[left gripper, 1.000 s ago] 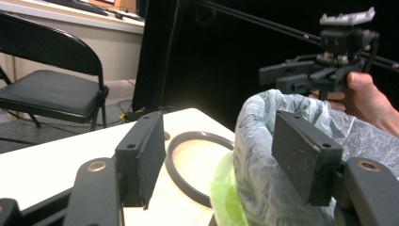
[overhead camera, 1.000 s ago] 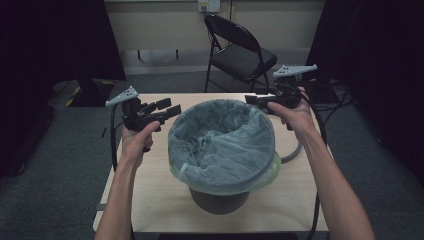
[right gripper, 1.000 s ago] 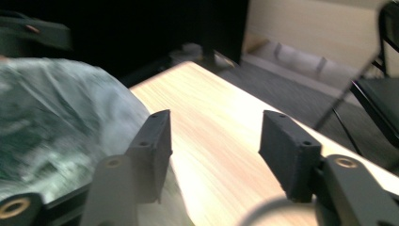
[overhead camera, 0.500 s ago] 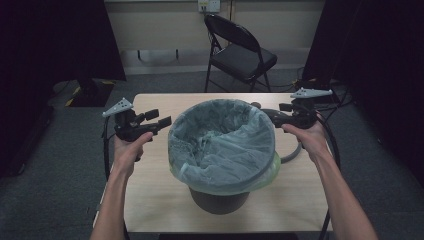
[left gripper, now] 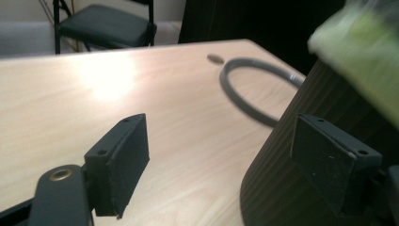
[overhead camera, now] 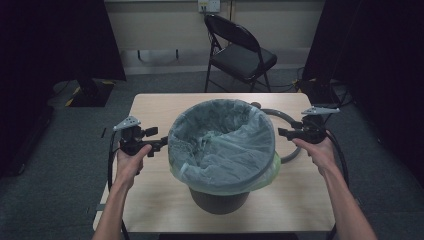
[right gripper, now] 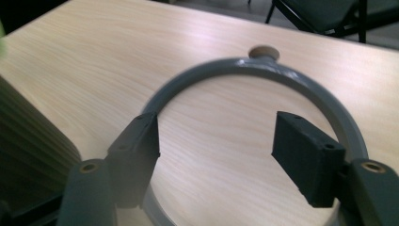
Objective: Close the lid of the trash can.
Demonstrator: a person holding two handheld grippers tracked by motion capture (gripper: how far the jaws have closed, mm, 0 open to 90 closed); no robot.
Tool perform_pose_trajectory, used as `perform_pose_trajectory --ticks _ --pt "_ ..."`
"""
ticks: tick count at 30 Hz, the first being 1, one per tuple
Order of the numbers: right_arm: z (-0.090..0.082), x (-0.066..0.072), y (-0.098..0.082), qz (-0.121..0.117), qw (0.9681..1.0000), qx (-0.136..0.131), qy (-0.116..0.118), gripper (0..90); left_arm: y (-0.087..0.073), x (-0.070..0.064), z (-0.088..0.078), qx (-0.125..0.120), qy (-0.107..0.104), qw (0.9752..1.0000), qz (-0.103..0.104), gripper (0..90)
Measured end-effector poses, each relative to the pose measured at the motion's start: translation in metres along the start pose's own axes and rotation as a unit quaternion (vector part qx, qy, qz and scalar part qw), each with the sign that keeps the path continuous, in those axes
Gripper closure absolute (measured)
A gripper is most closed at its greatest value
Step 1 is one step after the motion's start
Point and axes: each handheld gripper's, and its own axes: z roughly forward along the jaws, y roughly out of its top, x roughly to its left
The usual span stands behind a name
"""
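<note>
Bin and pale bag liner are seen mid-counter in the high view, with the left claw just left of the bin and the right claw just right of it, above a grey ring lying behind the bin's right side. In the left gripper view, jaws that have just been opening are spread, nothing between them, the bin's dark wall close by. In the right gripper view, jaws that have just been closing are held apart over the ring, unpinched.

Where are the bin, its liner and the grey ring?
bin (overhead camera: 219,201): high view, dark wall below the liner.
liner (overhead camera: 220,145): high view, crumpled plastic inside the mouth.
ring (right gripper: 301,82): right gripper view, upper right arc on the table.
</note>
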Motion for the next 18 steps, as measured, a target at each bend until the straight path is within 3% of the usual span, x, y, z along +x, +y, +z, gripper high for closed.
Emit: perform_pose_trajectory --ticks 2,4,6,8,14,18 --pt "0.006 -0.005 -0.009 0.002 0.9999 0.015 -0.005 36.2 -0.007 0.003 0.003 0.004 -0.001 1.0000 -0.006 19.1" --pt "0.010 -0.011 -0.017 0.006 0.9996 0.022 -0.019 40.2 -0.013 0.005 0.007 0.027 0.003 0.9996 -0.009 17.4" --pt "0.014 -0.016 -0.025 0.014 0.9990 0.032 -0.026 43.4 -0.018 0.005 0.010 0.053 0.020 0.9984 0.002 16.8" --pt "0.016 -0.021 -0.032 0.023 0.9981 0.039 -0.043 44.3 -0.026 0.004 0.010 0.059 0.036 0.9976 0.004 16.8" --pt "0.016 -0.037 -0.049 0.042 0.9934 0.058 -0.089 46.3 -0.054 0.001 0.009 0.101 0.061 0.9930 0.004 16.1" --pt "0.016 -0.044 -0.060 0.054 0.9917 0.064 -0.097 47.2 -0.069 -0.002 0.010 0.124 0.080 0.9890 -0.002 16.1"
